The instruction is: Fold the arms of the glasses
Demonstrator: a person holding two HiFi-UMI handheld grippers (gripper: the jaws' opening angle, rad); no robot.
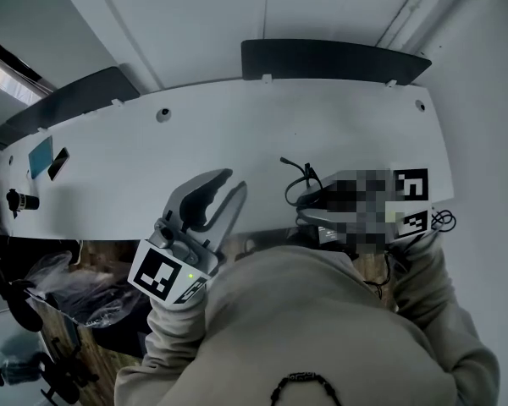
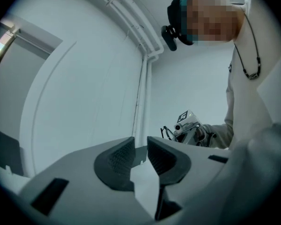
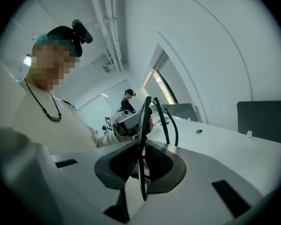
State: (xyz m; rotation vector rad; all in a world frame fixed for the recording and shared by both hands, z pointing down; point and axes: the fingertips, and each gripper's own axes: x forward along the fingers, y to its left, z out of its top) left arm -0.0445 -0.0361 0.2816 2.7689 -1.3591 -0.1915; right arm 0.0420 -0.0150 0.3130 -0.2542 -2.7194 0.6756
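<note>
Black-framed glasses (image 1: 301,193) are held over the near edge of the white table (image 1: 237,125), just left of my right gripper (image 1: 322,214), which is partly covered by a mosaic patch. In the right gripper view my right gripper (image 3: 141,156) is shut on the glasses' frame (image 3: 143,125), seen edge-on, and two thin arms (image 3: 172,122) curve away beyond it. My left gripper (image 1: 234,181) hovers to the left of the glasses, apart from them. Its jaws stand open in the left gripper view (image 2: 140,146) with nothing between them, and the glasses (image 2: 167,132) show far off.
Two dark chair backs (image 1: 334,59) (image 1: 76,96) stand behind the table's far edge. A small blue card (image 1: 41,155) and a black phone-like item (image 1: 57,163) lie at the table's left end. Bags and clutter (image 1: 76,299) sit below left. Another person (image 3: 129,100) stands far off.
</note>
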